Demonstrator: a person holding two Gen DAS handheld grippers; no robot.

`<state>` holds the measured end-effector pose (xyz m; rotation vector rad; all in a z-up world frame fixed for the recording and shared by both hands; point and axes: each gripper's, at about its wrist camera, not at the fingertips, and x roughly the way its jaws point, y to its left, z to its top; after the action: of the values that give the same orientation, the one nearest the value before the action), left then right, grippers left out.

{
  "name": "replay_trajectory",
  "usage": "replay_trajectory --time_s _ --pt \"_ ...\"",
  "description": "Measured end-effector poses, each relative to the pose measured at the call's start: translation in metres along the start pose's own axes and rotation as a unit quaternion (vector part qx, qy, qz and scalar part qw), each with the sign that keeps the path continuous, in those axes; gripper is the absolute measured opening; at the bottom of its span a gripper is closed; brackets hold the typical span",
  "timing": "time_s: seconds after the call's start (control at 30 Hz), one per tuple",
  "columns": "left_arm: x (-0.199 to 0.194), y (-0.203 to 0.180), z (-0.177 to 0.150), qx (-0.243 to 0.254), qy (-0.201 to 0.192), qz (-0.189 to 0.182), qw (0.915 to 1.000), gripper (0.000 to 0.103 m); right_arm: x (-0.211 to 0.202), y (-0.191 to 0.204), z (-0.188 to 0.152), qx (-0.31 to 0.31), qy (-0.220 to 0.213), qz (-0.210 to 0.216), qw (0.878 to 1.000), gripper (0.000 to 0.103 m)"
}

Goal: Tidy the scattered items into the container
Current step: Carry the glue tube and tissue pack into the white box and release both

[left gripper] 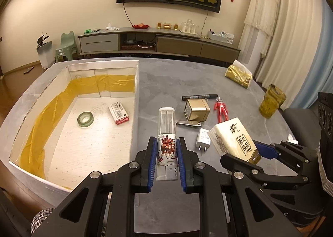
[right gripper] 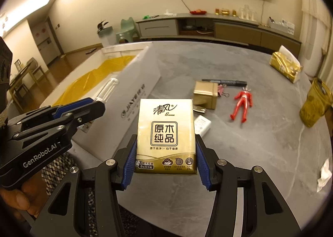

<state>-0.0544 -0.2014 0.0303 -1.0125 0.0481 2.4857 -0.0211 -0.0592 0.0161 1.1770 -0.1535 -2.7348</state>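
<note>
Two hand-held grippers carried items toward a white box [left gripper: 136, 95] on a grey table [left gripper: 166, 74]. The left gripper [left gripper: 166, 151] was clamped on a clear tube with a printed label [left gripper: 166, 124], held upright just right of the box's right wall; the right gripper [right gripper: 164, 160] was closed on a gold pocket tissue pack [right gripper: 165, 132], held above the near table, right of the box.

Judged from this moment, both loads needed carrying left over the wall and lowering to the box floor before the jaws opened, the tube cleared over the rim and not knocked against it; the two tools sat close together, so going one at a time seemed safer.

In the box lay one roll of green tape [left gripper: 85, 119] and one red-and-white card box [left gripper: 119, 113]. Still out on the table, right of the box: one black marker [left gripper: 198, 97] at the far side, one gold tin [left gripper: 196, 110], one red toy figure [left gripper: 222, 111], one white charger plug [left gripper: 203, 139], one metal clip-like piece [left gripper: 188, 123] beside the tin, one pink binder clip [right gripper: 221, 90]. Farther right stood one amber glass jar [left gripper: 271, 101], one gold tissue bag [left gripper: 239, 74] and one crumpled white paper [right gripper: 324, 172]
</note>
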Motion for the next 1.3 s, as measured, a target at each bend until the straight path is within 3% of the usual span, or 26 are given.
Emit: replay_trajectory --time_s 0.63,1.3 --pt "-0.031 0.055 0.000 -0.047 -0.031 -0.010 0.9984 0.020 -0.002 0.055 0.015 -0.054 0.003 0.021 0.998 0.054" --pt "-0.039 0.102 0.002 -0.073 -0.039 0.017 0.9964 0.020 0.006 0.099 0.034 -0.098 0.003 0.050 0.994 0.054"
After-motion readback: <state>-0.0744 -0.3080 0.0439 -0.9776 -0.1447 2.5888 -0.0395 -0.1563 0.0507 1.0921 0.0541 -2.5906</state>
